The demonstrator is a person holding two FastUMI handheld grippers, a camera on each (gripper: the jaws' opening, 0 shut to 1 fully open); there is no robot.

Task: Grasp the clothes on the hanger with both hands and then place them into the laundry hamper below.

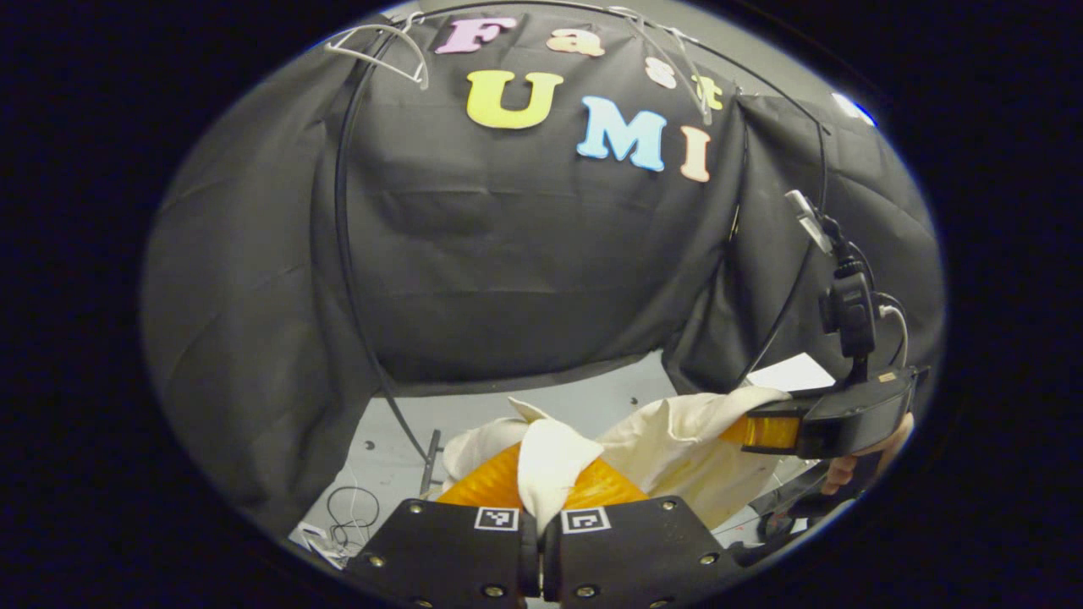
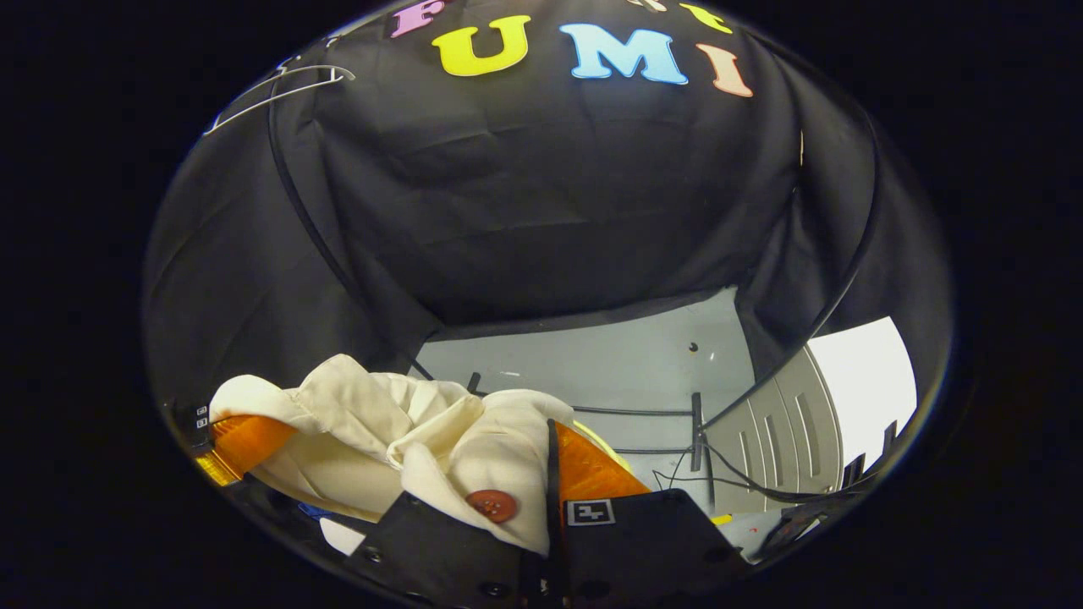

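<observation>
Cream garment [image 1: 677, 444], bunched, slung betw. both tongs above grey floor [image 2: 609, 364]; L gripper [image 1: 541, 486] clamped on one fold, R gripper [image 2: 541, 482] clamped on another w/ red button [image 2: 492, 505] beside its tips.

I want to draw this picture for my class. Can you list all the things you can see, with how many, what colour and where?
garment: one, cream, with a reddish-brown button, stretched between the two claws
hangers: two, white, bare, up high against the black cloth wall
black cloth wall: one, behind everything
floor: grey, below the cloth
cables: thin, black, lying on the floor
cabinet: one, grey, at the right in the right gripper view
hand: one, holding the right claw
left claw: shut on the garment
right claw: shut on the garment
</observation>
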